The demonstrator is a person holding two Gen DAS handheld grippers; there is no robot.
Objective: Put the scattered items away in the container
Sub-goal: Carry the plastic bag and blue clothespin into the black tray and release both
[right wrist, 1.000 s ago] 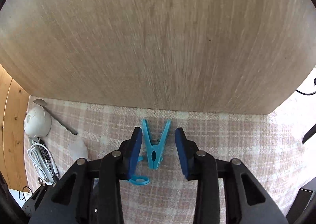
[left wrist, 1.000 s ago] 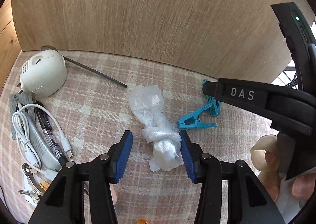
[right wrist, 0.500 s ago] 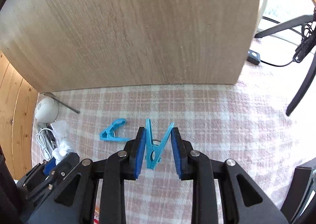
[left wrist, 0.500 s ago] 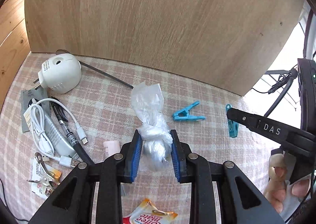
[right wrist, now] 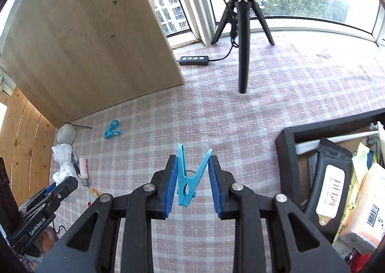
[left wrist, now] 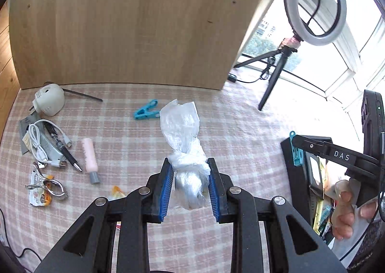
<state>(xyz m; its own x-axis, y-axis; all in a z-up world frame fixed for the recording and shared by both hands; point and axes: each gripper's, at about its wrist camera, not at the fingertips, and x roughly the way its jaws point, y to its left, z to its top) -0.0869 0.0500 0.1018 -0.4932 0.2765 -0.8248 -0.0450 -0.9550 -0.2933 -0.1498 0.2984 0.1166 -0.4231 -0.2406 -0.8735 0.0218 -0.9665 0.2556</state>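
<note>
The left gripper [left wrist: 190, 184] is clamped on a knotted clear plastic bag [left wrist: 186, 150], its blue pads pressing the bunched lower part while the loose upper tail stands free above the checked tablecloth [left wrist: 240, 133]. The right gripper [right wrist: 191, 185] is closed on a blue clothespin [right wrist: 190, 176], gripping it across its two spread handle arms, with the pin's mouth pointing back toward the camera. The black container [right wrist: 286, 152] sits at the near right, already crowded with a dark wipes pack [right wrist: 329, 176] and other packets. Several risks stand out from here. The bag is slippery film, so it could slide out of the pads if the grip loosens or the hand swings sharply, and its tail could catch on the container rim. The pin is held only at two thin arms, so it could pivot or spring free and fall onto the cloth short of the container. Both grippers probably head for the same opening, so they could collide above it. Still lying at the far left are a second blue clothespin [left wrist: 146, 112], a white plug-in device [left wrist: 49, 99], a white cable [left wrist: 38, 138], a pink tube [left wrist: 89, 156] and a metal clip [left wrist: 51, 187].
</note>
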